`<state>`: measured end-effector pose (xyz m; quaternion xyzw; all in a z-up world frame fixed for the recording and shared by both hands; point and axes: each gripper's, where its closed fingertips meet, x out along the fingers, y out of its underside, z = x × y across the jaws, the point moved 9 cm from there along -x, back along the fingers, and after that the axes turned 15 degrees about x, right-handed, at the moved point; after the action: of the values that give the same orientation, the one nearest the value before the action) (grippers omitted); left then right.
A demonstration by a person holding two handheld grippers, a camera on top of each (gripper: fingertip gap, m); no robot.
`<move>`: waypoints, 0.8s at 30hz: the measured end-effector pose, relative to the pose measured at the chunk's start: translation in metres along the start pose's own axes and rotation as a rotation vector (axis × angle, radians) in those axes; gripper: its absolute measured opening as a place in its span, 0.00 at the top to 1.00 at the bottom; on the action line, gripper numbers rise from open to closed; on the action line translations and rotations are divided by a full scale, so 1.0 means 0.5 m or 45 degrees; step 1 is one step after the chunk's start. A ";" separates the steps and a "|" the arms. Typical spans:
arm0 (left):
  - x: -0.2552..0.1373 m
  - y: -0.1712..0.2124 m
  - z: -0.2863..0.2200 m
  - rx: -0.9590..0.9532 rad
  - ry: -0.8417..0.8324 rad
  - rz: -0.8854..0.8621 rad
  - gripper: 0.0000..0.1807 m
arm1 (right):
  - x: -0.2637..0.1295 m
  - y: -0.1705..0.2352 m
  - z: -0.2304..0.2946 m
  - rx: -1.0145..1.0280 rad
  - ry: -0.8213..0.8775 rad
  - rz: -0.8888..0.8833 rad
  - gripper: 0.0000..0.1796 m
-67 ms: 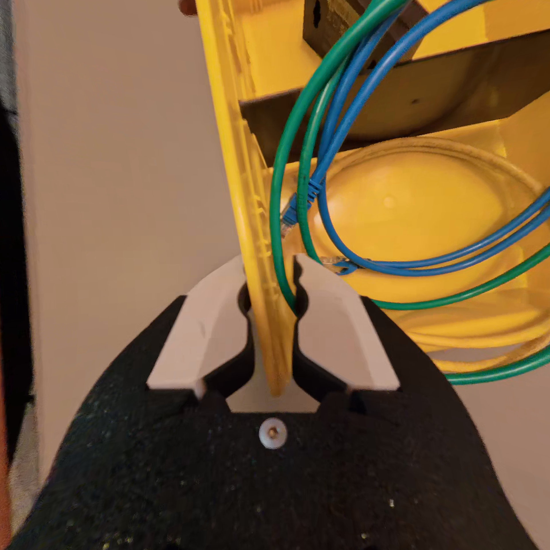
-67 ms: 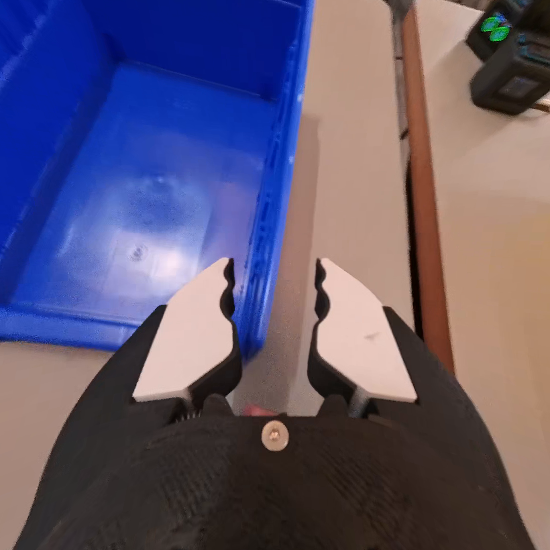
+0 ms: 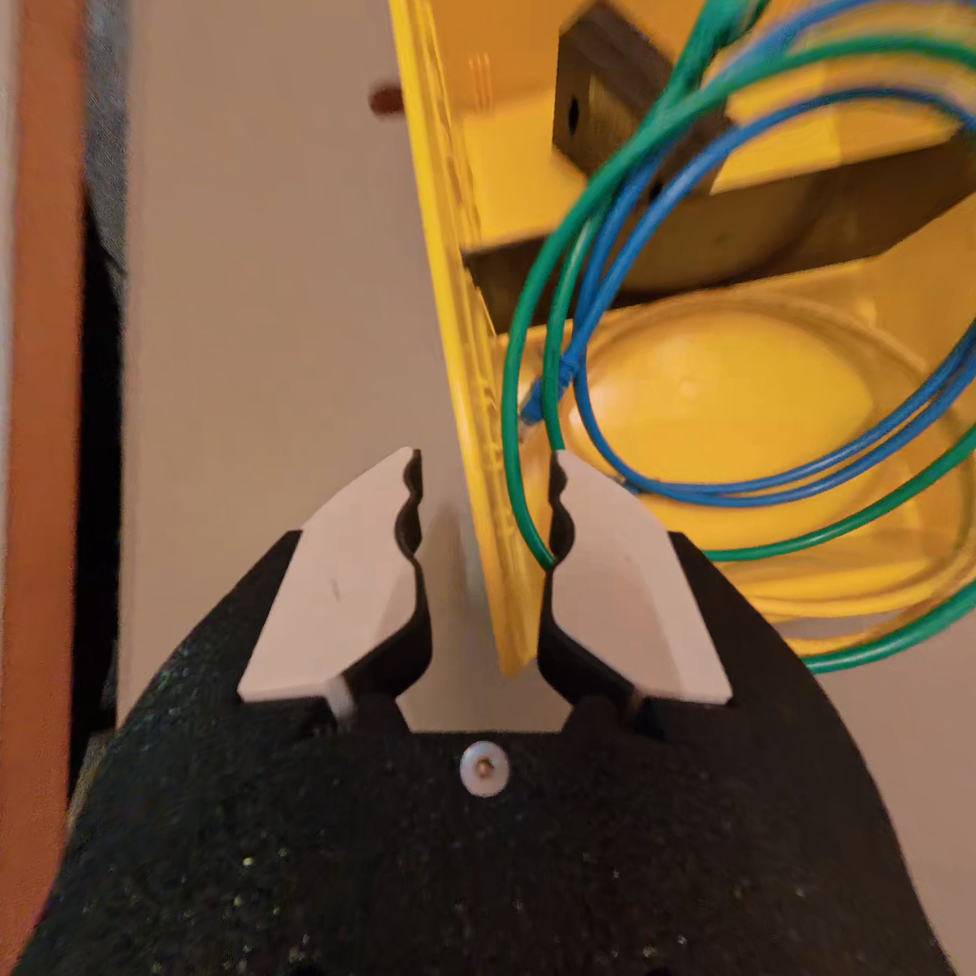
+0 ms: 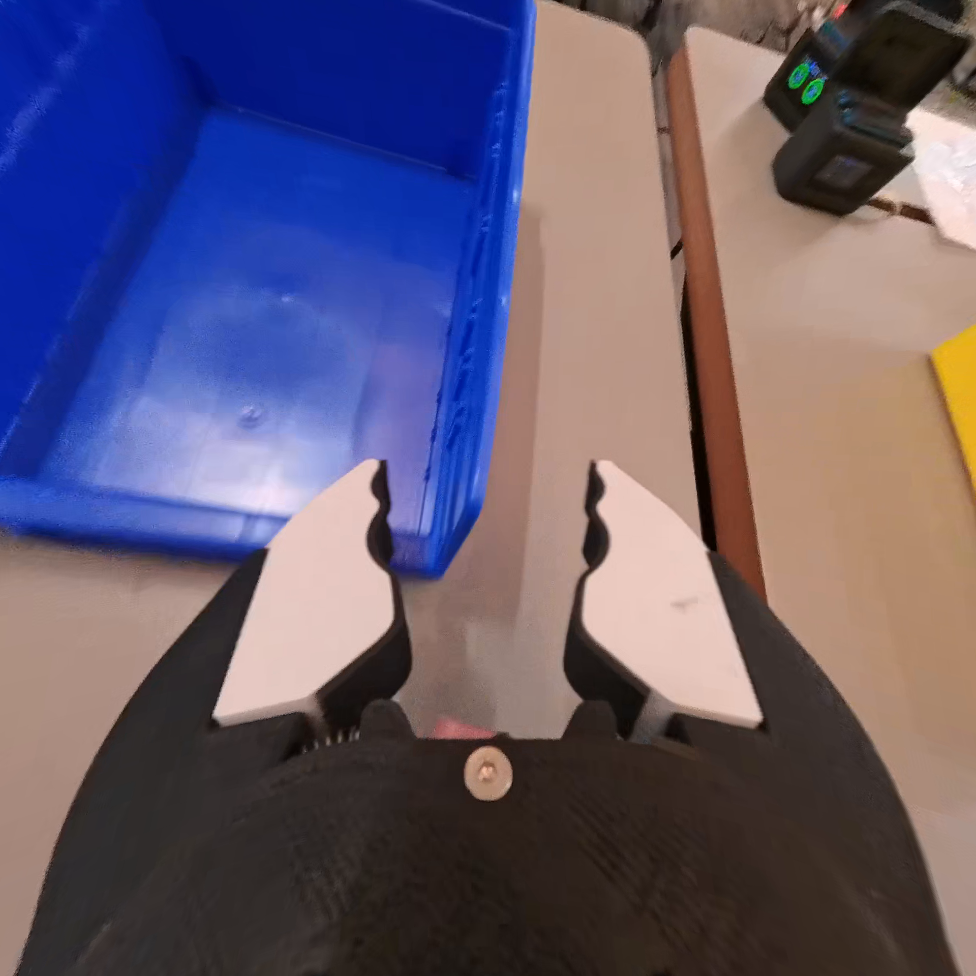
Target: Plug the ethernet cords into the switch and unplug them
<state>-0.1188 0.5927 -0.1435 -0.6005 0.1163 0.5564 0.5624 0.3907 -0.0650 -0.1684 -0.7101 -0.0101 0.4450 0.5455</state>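
Observation:
In the left wrist view a yellow bin [image 3: 454, 264] holds coiled green [image 3: 509, 369], blue [image 3: 792, 491] and yellow [image 3: 845, 607] ethernet cords. A black switch box [image 3: 607, 95] stands at the bin's back, and the cords run up toward it. Blur hides whether they are plugged in. A loose blue plug [image 3: 533, 404] hangs by the bin wall. My left gripper [image 3: 485, 454] is open and straddles the bin's left wall, with the green cord against its right finger. My right gripper [image 4: 487, 465] is open and empty, just off the near right corner of a blue bin [image 4: 486, 264].
The blue bin is empty. A brown table edge [image 4: 707, 317] and a gap separate a second table holding black devices [image 4: 845, 137] and a yellow object [image 4: 958, 391] at its right edge. A brown edge [image 3: 47, 317] runs along the left of the left wrist view.
My left gripper has opened and let go of the yellow bin's wall. My right gripper has opened wider and drawn back from the blue bin's wall.

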 end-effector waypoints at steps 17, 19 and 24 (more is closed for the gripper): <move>0.183 -0.346 0.011 -0.220 0.418 0.506 0.60 | -0.125 0.094 0.229 -0.082 -0.289 -0.432 0.51; 0.225 -0.341 0.007 -0.213 0.375 0.602 0.59 | -0.127 0.103 0.232 -0.074 -0.336 -0.408 0.51; 0.301 -0.324 0.020 -0.220 0.332 0.784 0.64 | -0.119 0.110 0.249 -0.097 -0.397 -0.409 0.52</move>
<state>0.0531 0.7290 -0.1727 -0.6487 0.3154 0.6264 0.2955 0.2488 -0.0218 -0.1755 -0.6420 -0.2240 0.4562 0.5741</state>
